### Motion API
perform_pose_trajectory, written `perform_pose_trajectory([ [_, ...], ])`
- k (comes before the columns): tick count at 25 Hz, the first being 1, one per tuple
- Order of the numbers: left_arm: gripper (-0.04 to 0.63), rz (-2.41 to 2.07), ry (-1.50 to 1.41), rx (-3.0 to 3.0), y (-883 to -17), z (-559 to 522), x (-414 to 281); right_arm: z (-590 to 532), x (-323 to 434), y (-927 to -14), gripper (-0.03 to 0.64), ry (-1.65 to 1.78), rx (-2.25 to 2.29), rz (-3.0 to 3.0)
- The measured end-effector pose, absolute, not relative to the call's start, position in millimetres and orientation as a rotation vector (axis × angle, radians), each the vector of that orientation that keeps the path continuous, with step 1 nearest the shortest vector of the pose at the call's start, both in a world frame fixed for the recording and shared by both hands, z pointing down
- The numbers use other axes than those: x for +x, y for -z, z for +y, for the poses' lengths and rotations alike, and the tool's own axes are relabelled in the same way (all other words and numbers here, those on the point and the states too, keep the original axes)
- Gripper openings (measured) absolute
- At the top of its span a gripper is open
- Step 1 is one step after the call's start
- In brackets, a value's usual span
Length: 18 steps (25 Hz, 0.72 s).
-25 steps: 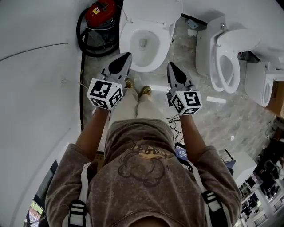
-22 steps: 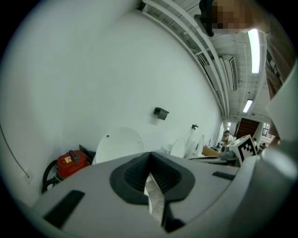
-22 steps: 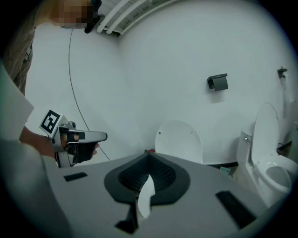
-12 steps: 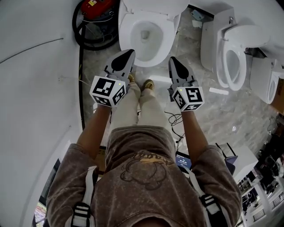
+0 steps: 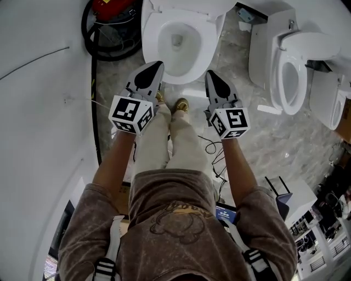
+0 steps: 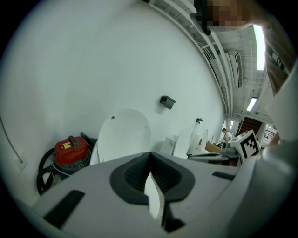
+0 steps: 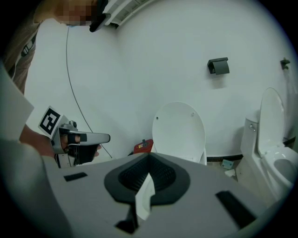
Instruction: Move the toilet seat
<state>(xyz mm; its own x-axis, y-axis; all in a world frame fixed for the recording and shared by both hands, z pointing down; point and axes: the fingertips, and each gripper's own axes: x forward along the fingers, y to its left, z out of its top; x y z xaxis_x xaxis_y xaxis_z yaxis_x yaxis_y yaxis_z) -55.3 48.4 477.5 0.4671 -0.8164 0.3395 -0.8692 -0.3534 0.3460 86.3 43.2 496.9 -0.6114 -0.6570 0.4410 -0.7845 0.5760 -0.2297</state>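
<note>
A white toilet (image 5: 176,41) stands on the floor ahead of me, its bowl open and its oval lid (image 6: 123,135) upright against the wall. That lid (image 7: 179,132) also shows in the right gripper view. My left gripper (image 5: 159,66) hangs in the air just before the bowl's front left rim, shut and empty. My right gripper (image 5: 209,75) hovers level with it at the front right, also shut with nothing in it. Neither touches the toilet. The closed jaws fill the bottom of each gripper view.
A red vacuum cleaner (image 5: 112,8) with a black hose sits left of the toilet, against the white curved wall (image 5: 44,99). A second toilet (image 5: 290,71) stands to the right, with another beyond it. Cables (image 5: 211,145) trail on the marble floor by the person's feet.
Both grippers have come slightly closer to the bowl's front edge, and the person's legs have shifted. The jaws stayed shut throughout.
</note>
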Motion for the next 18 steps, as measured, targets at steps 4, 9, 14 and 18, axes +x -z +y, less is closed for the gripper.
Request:
perform_pose_trajectory([
  [4,0.009,-1.402,-0.148,2.231,-492.4,47.3,-52.9,44.2,86.2,-514.3,0.0,-0.6,1.166,-2.491],
  [9,0.009,-1.397,-0.164,2.212,-519.5,47.7,-52.1,44.3,87.4,-538.1,0.0,-0.619,1.164,-2.478],
  [14,0.009,-1.389,-0.172,2.196,-544.3,52.7,-51.6,46.6,87.5,-562.3,0.0,-0.621,1.16,-2.468],
  [18,0.009,-1.381,-0.19,2.183,-562.0,58.3,-52.1,49.2,85.9,-578.9,0.002,-0.632,1.152,-2.464],
])
